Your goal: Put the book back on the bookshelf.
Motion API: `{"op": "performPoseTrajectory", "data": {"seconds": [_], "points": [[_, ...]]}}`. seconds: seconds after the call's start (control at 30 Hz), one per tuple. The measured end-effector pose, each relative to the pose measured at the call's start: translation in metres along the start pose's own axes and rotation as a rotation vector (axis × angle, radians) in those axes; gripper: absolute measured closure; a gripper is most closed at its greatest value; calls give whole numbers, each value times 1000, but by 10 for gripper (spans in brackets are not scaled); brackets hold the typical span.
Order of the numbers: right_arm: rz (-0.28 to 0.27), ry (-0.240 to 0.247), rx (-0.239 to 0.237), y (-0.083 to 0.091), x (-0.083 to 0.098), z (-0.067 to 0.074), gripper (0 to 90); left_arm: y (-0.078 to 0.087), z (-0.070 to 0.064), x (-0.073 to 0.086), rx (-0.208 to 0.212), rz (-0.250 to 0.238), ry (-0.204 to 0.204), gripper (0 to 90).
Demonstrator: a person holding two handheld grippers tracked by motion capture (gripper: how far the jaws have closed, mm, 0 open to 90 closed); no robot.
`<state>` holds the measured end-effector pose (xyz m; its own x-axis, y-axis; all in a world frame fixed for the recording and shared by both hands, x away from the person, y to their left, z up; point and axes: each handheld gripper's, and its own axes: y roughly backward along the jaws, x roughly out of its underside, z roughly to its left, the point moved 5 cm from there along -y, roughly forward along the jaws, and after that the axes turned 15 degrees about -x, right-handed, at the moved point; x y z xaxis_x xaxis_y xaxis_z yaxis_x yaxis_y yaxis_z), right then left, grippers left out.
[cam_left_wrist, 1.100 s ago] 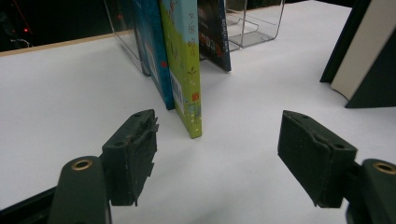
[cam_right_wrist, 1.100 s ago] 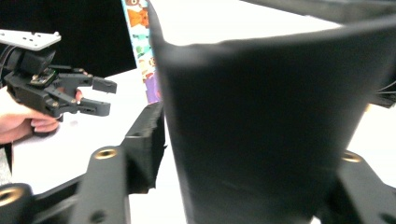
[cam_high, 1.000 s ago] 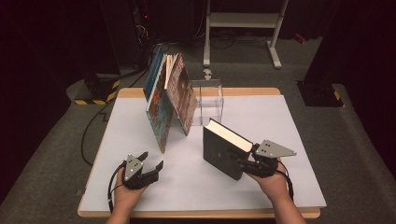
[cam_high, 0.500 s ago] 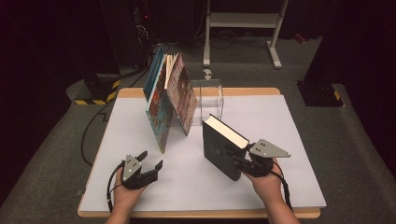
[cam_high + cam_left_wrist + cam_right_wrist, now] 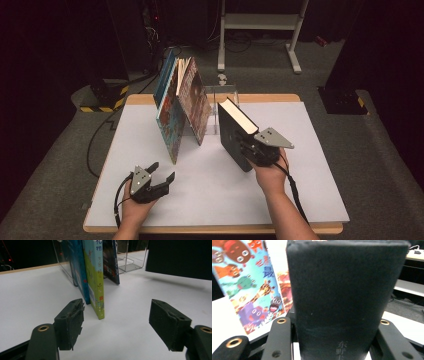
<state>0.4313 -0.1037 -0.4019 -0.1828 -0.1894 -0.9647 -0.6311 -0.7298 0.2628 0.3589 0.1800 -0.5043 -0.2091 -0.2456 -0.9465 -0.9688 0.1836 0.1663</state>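
Observation:
A thick black book [image 5: 231,135] stands on edge and tilted, spine toward the person, with my right gripper [image 5: 252,150] shut on its near end. In the right gripper view the black book [image 5: 342,302] rises between both jaws, which press on its covers. It hangs just right of several picture books [image 5: 180,110] that lean in a clear stand [image 5: 225,97]. My left gripper [image 5: 162,172] rests low at the front left, open and holding nothing. In the left gripper view, my left gripper [image 5: 120,320] faces the picture books [image 5: 93,277] from a short way off.
The white table top [image 5: 310,165] has bare room to the right and at the front. The clear stand [image 5: 132,260] has a free slot behind the black book [image 5: 180,257]. A colourful cover [image 5: 249,282] lies left of the held book. Dark floor and a white frame lie beyond the table.
My right gripper has carried the black book away from the person and slightly up, closer to the clear stand. The left gripper has stayed where it was.

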Motion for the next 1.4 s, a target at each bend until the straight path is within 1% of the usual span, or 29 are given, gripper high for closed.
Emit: {"op": "performPoseTrajectory", "data": {"seconds": [0.2, 0.23, 0.37, 0.4, 0.43, 0.47, 0.57, 0.63, 0.7, 0.8, 0.9, 0.97, 1.17, 1.3, 1.37, 1.4], "points": [[-13, -32, 43, -21, -10, -11, 541, 1, 0, 0, 7, 0, 12, 279], [-16, -41, 48, -24, -11, -14, 541, 1, -1, 0, 7, -1, 17, 279], [-34, -74, 76, -34, -14, -26, 541, 1, 1, -1, 8, -1, 16, 279], [-36, -76, 84, -37, -15, -29, 541, 1, 0, -1, 9, -3, 27, 279], [-39, -77, 93, -40, -16, -31, 541, 1, 0, -2, 9, -7, 37, 278], [-41, -77, 104, -42, -17, -33, 541, 2, 1, -2, 11, -5, 31, 278], [-56, -82, 128, -54, -21, -40, 541, 1, 1, -2, 11, -4, 32, 278], [-52, -78, 137, -61, -23, -42, 541, 2, 1, -2, 15, -1, 32, 278], [-50, -74, 144, -68, -24, -44, 541, 1, -1, -2, 17, -4, 45, 277], [-43, -66, 156, -81, -25, -47, 541, 1, 0, -2, 18, 0, 40, 277], [-43, -62, 168, -90, -25, -51, 541, 1, 0, -4, 21, 0, 67, 277], [-45, -67, 175, -97, -26, -54, 541, 1, -1, -4, 27, -2, 70, 277], [-57, -60, 198, -110, -30, -59, 541, 2, -1, -5, 31, 1, 80, 277], [-54, -56, 207, -119, -28, -62, 540, 2, -2, -5, 32, 2, 79, 277], [-52, -52, 219, -123, -27, -64, 541, 2, -1, -5, 33, 3, 76, 276], [-51, -57, 218, -125, -26, -65, 540, 2, -1, -5, 33, 2, 79, 276]]}}
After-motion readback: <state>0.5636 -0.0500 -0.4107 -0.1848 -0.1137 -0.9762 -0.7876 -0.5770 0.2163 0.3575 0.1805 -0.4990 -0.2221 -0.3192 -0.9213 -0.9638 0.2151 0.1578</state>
